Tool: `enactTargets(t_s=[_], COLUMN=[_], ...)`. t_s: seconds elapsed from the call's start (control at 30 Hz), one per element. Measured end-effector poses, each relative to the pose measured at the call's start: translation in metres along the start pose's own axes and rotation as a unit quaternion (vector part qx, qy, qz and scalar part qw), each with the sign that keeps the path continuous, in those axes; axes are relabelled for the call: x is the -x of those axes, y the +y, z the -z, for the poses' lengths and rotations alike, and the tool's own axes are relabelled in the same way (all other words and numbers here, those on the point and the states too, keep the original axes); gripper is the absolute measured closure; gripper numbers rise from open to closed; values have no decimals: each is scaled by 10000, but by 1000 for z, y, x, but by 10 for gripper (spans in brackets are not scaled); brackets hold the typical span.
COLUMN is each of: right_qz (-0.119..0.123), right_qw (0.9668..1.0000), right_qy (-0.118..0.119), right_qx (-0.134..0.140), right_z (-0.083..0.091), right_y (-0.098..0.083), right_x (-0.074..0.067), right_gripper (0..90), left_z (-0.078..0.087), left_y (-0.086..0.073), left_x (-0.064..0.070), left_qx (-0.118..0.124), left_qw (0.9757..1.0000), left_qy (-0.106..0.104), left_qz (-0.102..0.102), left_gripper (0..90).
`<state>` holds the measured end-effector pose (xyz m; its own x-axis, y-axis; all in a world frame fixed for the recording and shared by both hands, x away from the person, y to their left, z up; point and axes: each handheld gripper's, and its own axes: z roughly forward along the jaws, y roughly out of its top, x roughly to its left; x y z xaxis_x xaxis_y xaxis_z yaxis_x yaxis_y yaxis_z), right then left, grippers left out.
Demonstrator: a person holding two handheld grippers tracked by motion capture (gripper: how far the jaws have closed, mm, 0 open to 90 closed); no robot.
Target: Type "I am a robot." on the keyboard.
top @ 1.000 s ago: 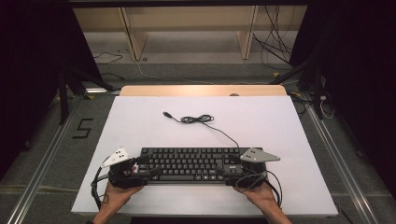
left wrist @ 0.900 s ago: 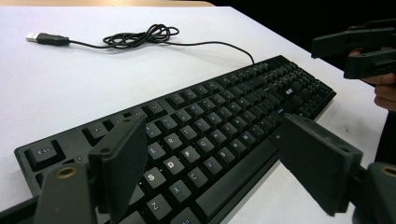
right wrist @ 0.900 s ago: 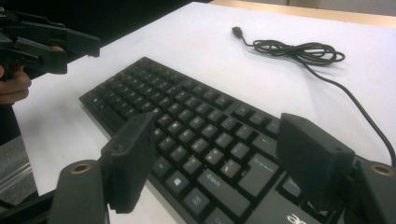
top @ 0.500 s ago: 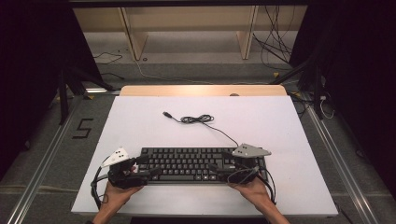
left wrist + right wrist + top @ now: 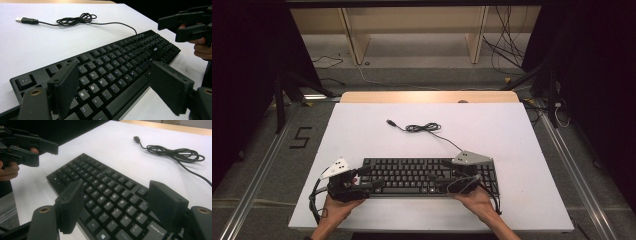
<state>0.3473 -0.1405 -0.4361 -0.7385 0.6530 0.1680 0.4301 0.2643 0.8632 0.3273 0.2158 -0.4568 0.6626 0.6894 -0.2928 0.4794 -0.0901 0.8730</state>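
Both grippers, our left gripper and right gripper, hung wide open and empty above the black plastic keyboard lying flat on the white table, so we judged the grasp not yet made.

Keyboard keycaps: Esc, E, R, S, D, F, Z, X, C. Floor marking: 5.

White table, grey floor, wooden shelving
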Motion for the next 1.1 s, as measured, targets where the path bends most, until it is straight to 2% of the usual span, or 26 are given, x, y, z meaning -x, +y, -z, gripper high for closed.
enactTargets(t_s=[0.7,1.1], right_qz=[55,78], right_qw=[9999,9996], right_qy=[127,156], right_qx=[-75,-215], right_z=[-22,-35], right_y=[13,18], right_x=[-6,-9], right_gripper=[312,333], left_z=[0,1], left_y=[0,0], left_x=[-1,-1], left_qx=[-3,-8], left_qw=[10000,10000], left_qy=[4,7], left_qz=[5,9], left_gripper=[231,231])
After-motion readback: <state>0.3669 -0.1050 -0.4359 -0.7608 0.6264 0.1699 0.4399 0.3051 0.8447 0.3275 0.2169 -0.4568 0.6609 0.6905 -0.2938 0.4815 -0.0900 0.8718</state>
